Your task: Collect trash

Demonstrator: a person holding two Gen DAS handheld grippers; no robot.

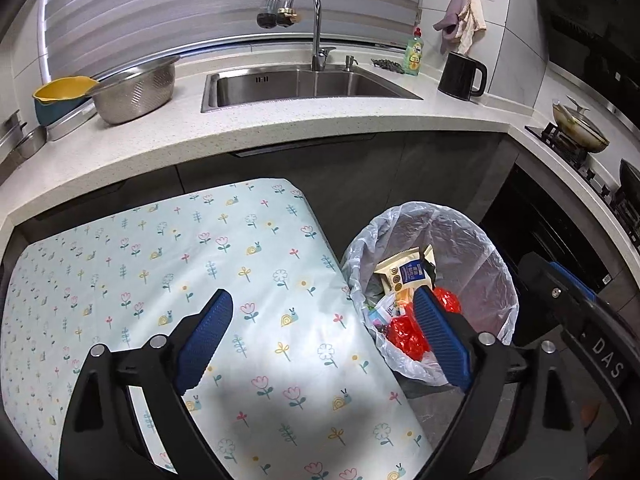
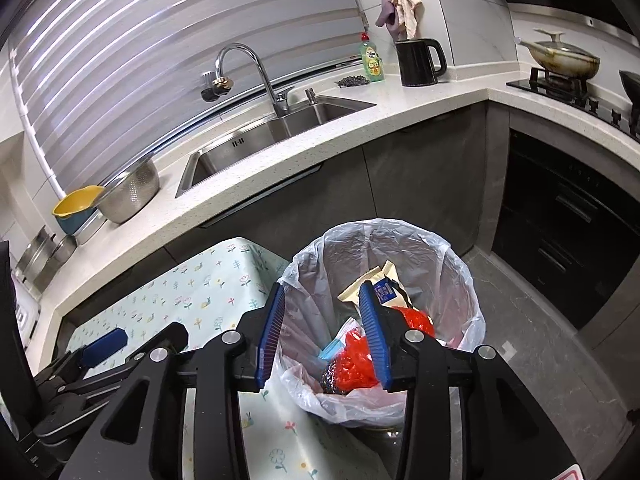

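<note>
My left gripper [image 1: 324, 334] stands spread wide with nothing between its blue pads [image 1: 206, 338], over the near edge of the table [image 1: 224, 264], which wears a floral cloth. My right gripper [image 2: 324, 334] is partly spread, its pads [image 2: 272, 334] clear of any item; it hangs above the near rim of the bin [image 2: 460, 280]. The bin stands on the floor, just beside the table's right edge, lined with a clear bag [image 1: 496, 276]. The trash lies inside the bin: red crumpled plastic [image 2: 356, 368], a cream snack packet [image 1: 400, 270] with a blue label, and smaller scraps I cannot identify. The table top shows no loose item. Beyond, the counter [image 1: 280, 124] carries a sink [image 1: 304, 84], a steel colander [image 1: 134, 94], a yellow bowl [image 1: 60, 88], a soap bottle [image 1: 414, 54] and a black kettle [image 1: 460, 76]. A lidded pan [image 2: 564, 58] sits on the hob at far right.
</note>
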